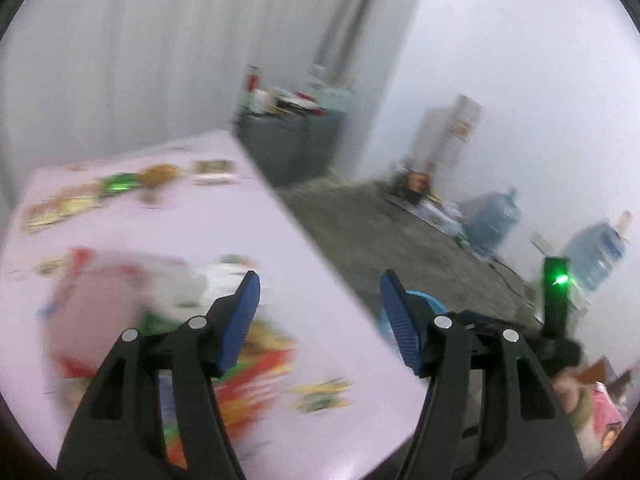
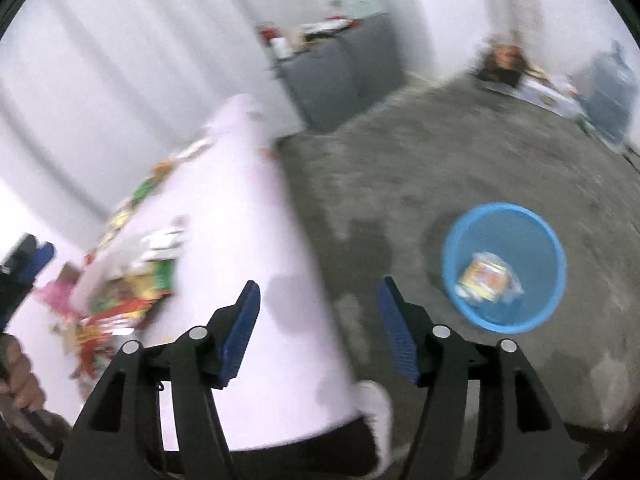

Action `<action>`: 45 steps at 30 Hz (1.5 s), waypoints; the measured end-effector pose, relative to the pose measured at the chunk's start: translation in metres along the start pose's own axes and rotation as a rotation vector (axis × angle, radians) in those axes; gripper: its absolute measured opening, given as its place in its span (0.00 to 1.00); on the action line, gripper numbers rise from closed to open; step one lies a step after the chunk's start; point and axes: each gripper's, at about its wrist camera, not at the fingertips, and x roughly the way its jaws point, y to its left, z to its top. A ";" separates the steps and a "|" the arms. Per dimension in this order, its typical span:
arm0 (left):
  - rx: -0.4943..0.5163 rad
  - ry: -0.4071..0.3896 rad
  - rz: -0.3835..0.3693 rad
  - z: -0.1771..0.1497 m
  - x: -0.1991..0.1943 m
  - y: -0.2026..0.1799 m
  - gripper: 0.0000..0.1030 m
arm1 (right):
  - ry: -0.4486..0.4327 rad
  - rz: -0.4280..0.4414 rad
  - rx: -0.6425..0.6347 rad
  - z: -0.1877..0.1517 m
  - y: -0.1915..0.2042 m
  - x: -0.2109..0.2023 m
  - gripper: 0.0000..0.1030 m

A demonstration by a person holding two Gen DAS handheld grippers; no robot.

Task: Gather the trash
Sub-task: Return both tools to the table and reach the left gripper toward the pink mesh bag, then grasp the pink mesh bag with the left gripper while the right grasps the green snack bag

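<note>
Both views are motion-blurred. My left gripper [image 1: 320, 300] is open with nothing between its blue pads, above the right edge of a pale pink table [image 1: 256, 232]. Several bright snack wrappers [image 1: 248, 376] lie scattered on the table near it, with more wrappers [image 1: 120, 184] at the far end. My right gripper [image 2: 318, 308] is also open and holds nothing, over the table edge and the grey floor. A round blue basket [image 2: 504, 266] stands on the floor to its right, with a yellow wrapper [image 2: 486, 276] inside. In the left wrist view the basket's rim [image 1: 428, 300] peeks out behind the right finger.
A grey cabinet [image 1: 288, 144] loaded with clutter stands beyond the table. Two water jugs [image 1: 496, 216] and boxes line the far wall. A person's hand [image 2: 20, 380] and white shoe [image 2: 376, 412] are near the table's front. A black unit with a green light [image 1: 554, 292] rises at right.
</note>
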 end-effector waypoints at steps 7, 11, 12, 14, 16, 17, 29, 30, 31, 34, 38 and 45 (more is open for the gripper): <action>-0.231 -0.041 0.145 -0.021 -0.047 0.124 0.56 | 0.058 0.139 -0.068 0.013 0.078 0.026 0.62; -0.359 -0.005 0.077 -0.037 -0.045 0.171 0.51 | 0.104 0.171 -0.081 0.019 0.107 0.050 0.62; -0.383 0.001 0.058 -0.042 -0.044 0.177 0.49 | 0.115 0.178 -0.079 0.020 0.110 0.055 0.62; -0.446 0.016 0.026 -0.052 -0.040 0.191 0.43 | 0.128 0.190 -0.079 0.022 0.118 0.061 0.62; -0.484 0.026 -0.007 -0.059 -0.035 0.193 0.40 | 0.148 0.198 -0.076 0.025 0.124 0.067 0.62; -0.497 0.030 -0.027 -0.060 -0.031 0.196 0.39 | 0.156 0.199 -0.076 0.026 0.126 0.071 0.62; -0.540 0.093 -0.034 -0.066 -0.009 0.205 0.38 | 0.196 0.193 -0.059 0.030 0.137 0.088 0.62; -0.545 0.097 -0.033 -0.066 -0.007 0.206 0.38 | 0.197 0.194 -0.059 0.029 0.137 0.088 0.62; -0.549 0.100 -0.033 -0.067 -0.005 0.207 0.38 | 0.197 0.193 -0.059 0.030 0.138 0.089 0.62; -0.560 0.109 -0.041 -0.070 -0.002 0.209 0.37 | 0.199 0.190 -0.056 0.030 0.139 0.091 0.62; -0.594 0.120 -0.049 -0.072 0.005 0.214 0.37 | 0.201 0.184 -0.055 0.029 0.140 0.093 0.62; -0.715 0.102 -0.101 -0.081 0.013 0.231 0.26 | 0.207 0.184 -0.049 0.028 0.139 0.097 0.62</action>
